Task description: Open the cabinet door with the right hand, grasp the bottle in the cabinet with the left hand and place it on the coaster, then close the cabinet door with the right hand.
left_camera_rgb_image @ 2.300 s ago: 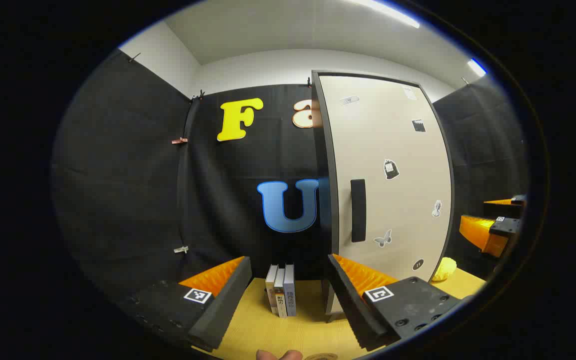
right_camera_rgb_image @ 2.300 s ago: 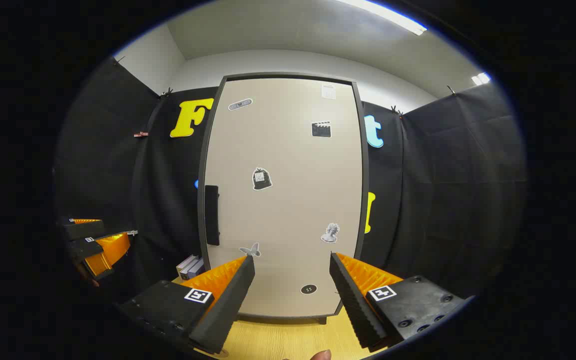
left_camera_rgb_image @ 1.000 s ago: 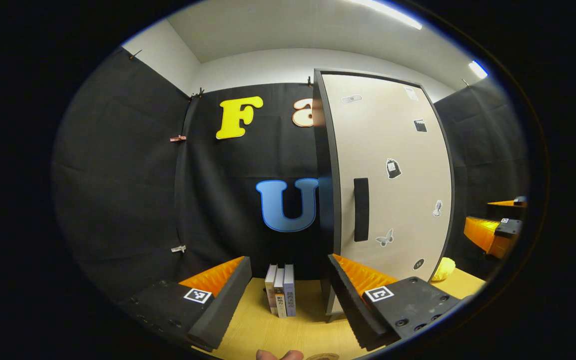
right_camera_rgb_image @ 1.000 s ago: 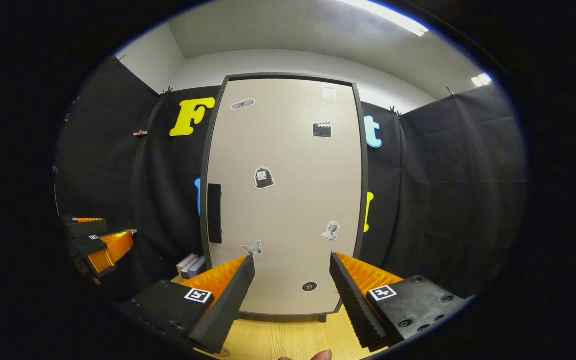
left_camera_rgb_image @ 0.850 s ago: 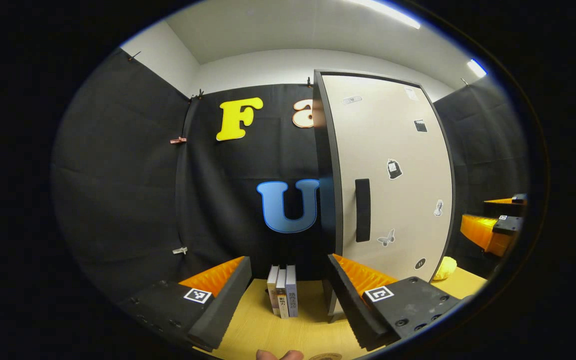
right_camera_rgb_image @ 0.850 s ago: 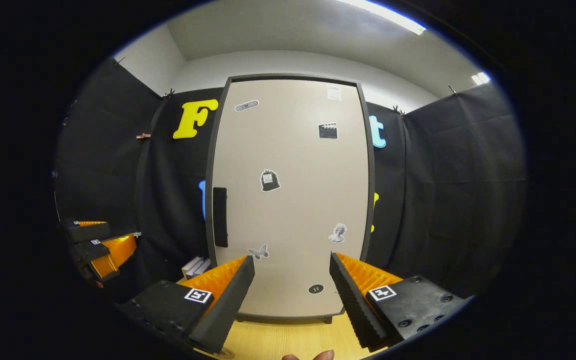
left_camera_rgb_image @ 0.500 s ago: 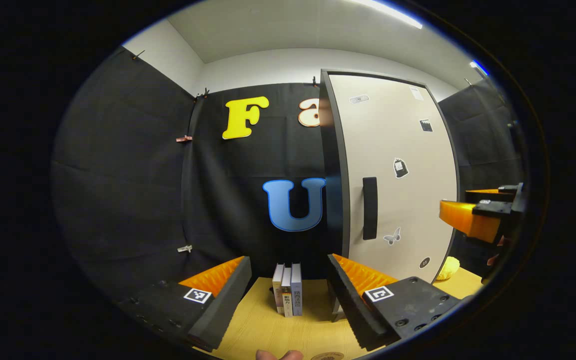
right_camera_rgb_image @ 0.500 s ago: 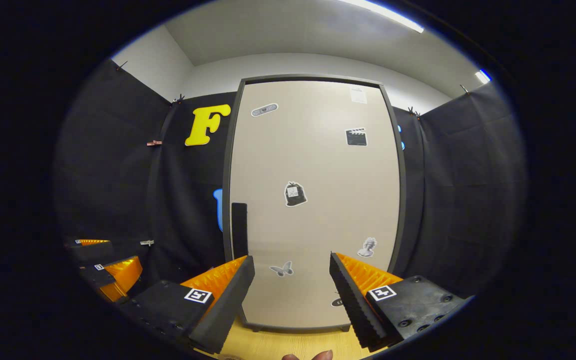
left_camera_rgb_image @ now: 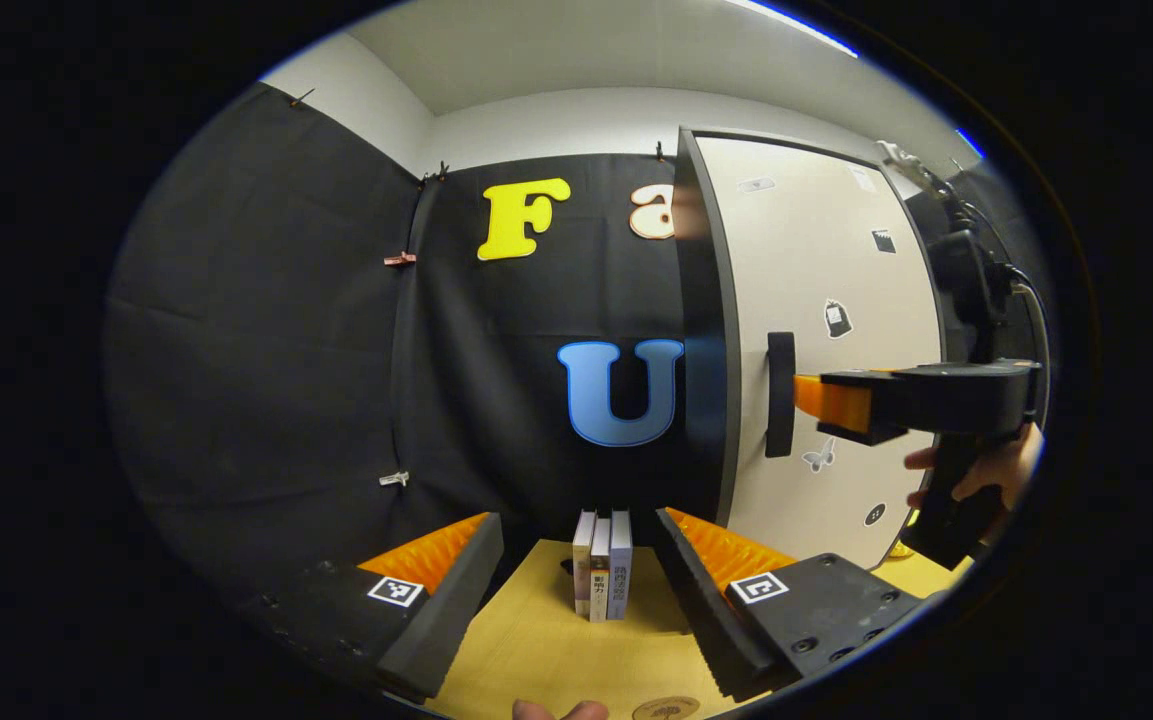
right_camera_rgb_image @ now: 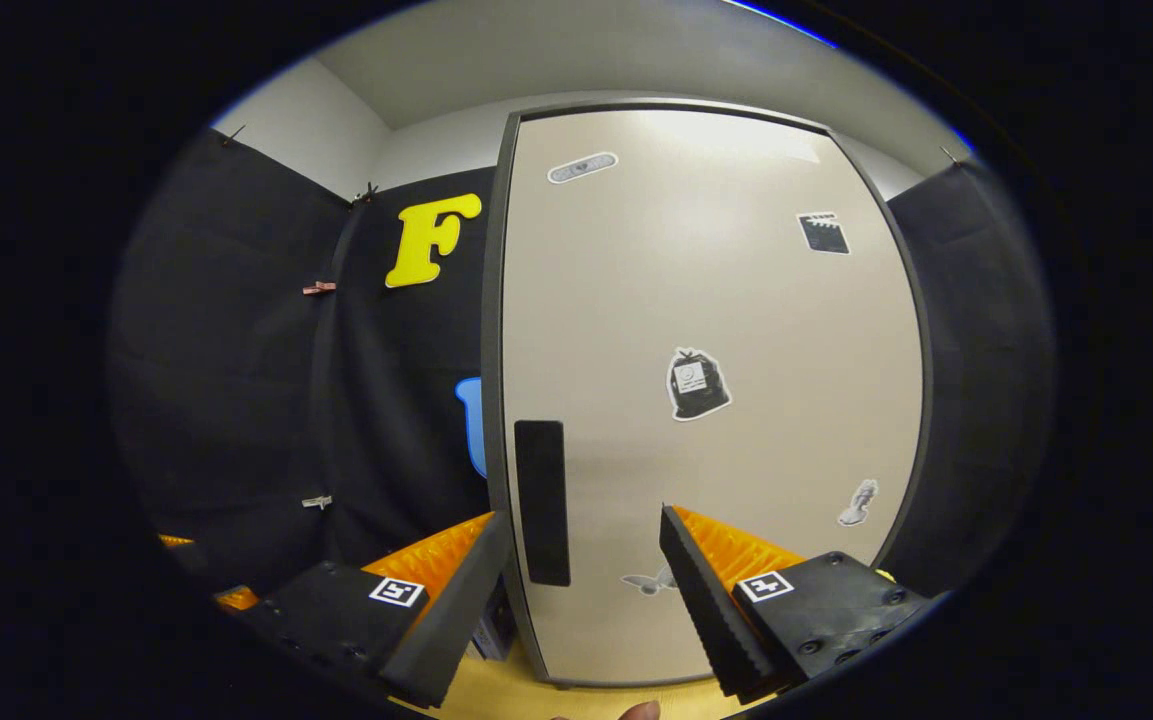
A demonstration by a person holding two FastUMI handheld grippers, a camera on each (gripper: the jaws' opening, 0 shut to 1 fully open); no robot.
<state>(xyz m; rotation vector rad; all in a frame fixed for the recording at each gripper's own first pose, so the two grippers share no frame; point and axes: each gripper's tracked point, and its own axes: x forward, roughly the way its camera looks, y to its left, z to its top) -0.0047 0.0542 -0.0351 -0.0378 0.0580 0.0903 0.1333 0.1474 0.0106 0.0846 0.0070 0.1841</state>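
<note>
The tall beige cabinet door (right_camera_rgb_image: 716,300) is shut, so the cabinet's inside is hidden. Its black vertical handle (right_camera_rgb_image: 542,500) lies in the gap of my right gripper (right_camera_rgb_image: 584,520), nearer the left finger, with the jaws open. In the left gripper view the right gripper (left_camera_rgb_image: 816,400) reaches in from the right, its tips at the handle (left_camera_rgb_image: 781,395), and a hand (left_camera_rgb_image: 976,470) holds it. My left gripper (left_camera_rgb_image: 578,525) hangs open over the wooden table with nothing in it. A round brown coaster (left_camera_rgb_image: 664,708) lies at the table's near edge.
Three upright books (left_camera_rgb_image: 604,578) stand on the yellow wooden table (left_camera_rgb_image: 536,650), just left of the cabinet's side panel (left_camera_rgb_image: 701,330). Black cloth walls close the booth behind and to the left.
The right gripper has moved forward and left to the door handle, which now sits between its fingers. The left gripper has barely shifted. The door stays shut.
</note>
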